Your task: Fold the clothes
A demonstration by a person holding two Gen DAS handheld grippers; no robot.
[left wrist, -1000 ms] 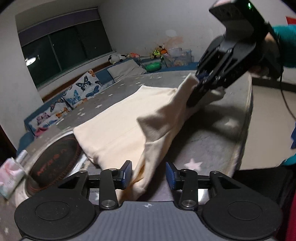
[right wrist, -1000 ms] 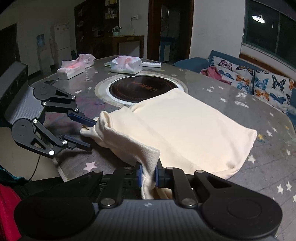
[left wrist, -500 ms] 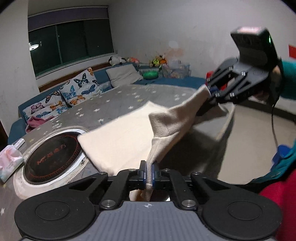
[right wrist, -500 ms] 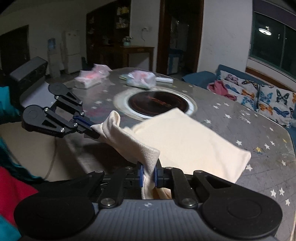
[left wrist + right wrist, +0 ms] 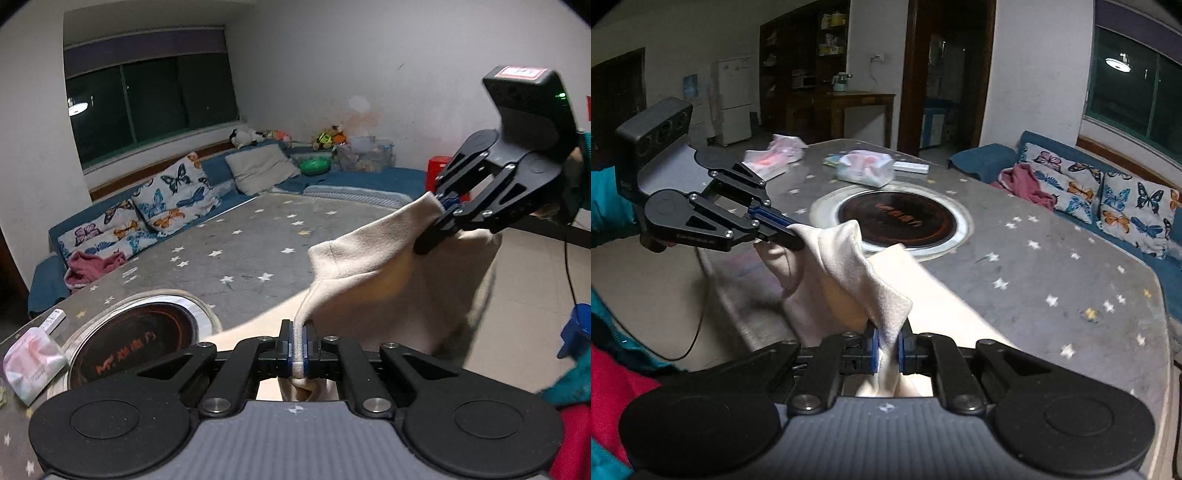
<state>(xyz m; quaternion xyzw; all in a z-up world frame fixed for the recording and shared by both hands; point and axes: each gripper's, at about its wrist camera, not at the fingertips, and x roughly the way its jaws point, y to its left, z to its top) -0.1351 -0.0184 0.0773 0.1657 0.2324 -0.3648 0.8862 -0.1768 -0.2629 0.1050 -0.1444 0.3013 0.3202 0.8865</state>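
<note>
Left gripper [image 5: 298, 345] is clamped on one corner of the cream garment [image 5: 373, 273], and the right gripper [image 5: 886, 345] is pinching the other corner, so the near edge hangs lifted between them while the rest trails down onto the bench [image 5: 1052, 258] close to its near edge. Looks to me like the carry-over part of a fold. I'd keep both corners level and the edge between them taut, then sweep toward the far side so the layers land square. Room-wise, the starry middle of the bench is bare. The round hotplate [image 5: 897, 218] sits just beside the cloth, and the tissue packs [image 5: 866, 168] are near the far edge, well apart from it.
</note>
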